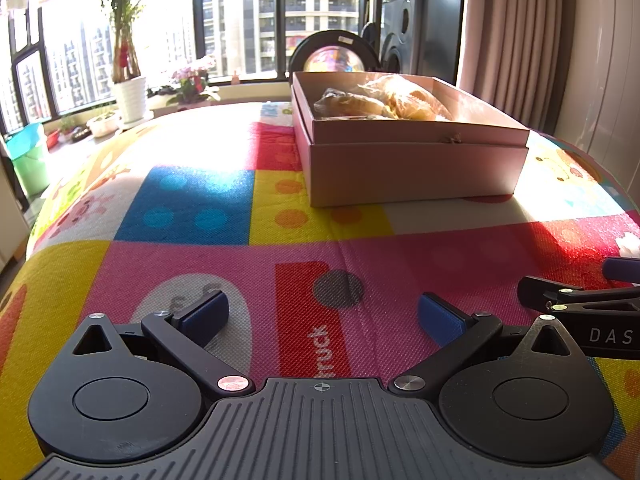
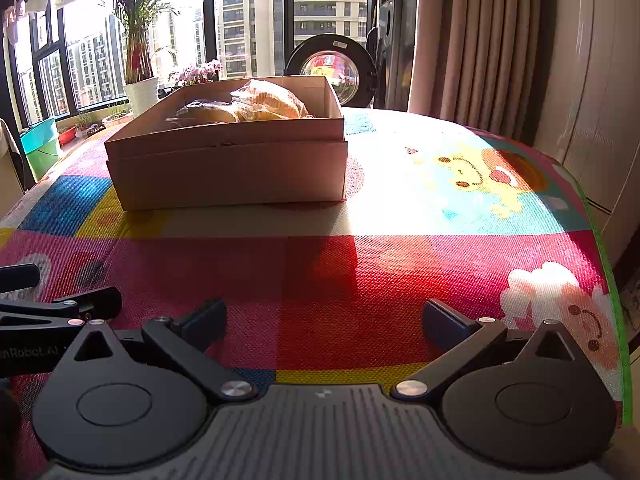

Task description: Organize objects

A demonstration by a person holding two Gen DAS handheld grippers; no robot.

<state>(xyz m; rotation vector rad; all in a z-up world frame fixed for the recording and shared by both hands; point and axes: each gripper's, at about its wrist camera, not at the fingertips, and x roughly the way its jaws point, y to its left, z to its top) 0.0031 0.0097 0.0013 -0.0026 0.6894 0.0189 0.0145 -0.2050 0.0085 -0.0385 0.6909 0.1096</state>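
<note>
A pale cardboard box (image 1: 416,168) (image 2: 228,168) stands on the colourful play mat (image 1: 200,208) (image 2: 400,272), its top uncovered. Inside lie wrapped bread rolls (image 1: 384,100) (image 2: 256,106) in clear plastic. My left gripper (image 1: 323,314) is open, low over the mat and well short of the box, with nothing between its blue pads. Beside it my right gripper (image 2: 325,318) is open too, empty, also near the mat's front. Each gripper shows at the edge of the other's view: the right gripper (image 1: 580,304) and the left gripper (image 2: 60,312).
Behind the box are a round washing-machine door (image 2: 332,68), a dark appliance (image 1: 404,36) and curtains (image 2: 472,40). Potted plants (image 1: 128,92) and green tubs (image 1: 28,156) line the window sill at the left. The mat's edge drops off at the right (image 2: 600,240).
</note>
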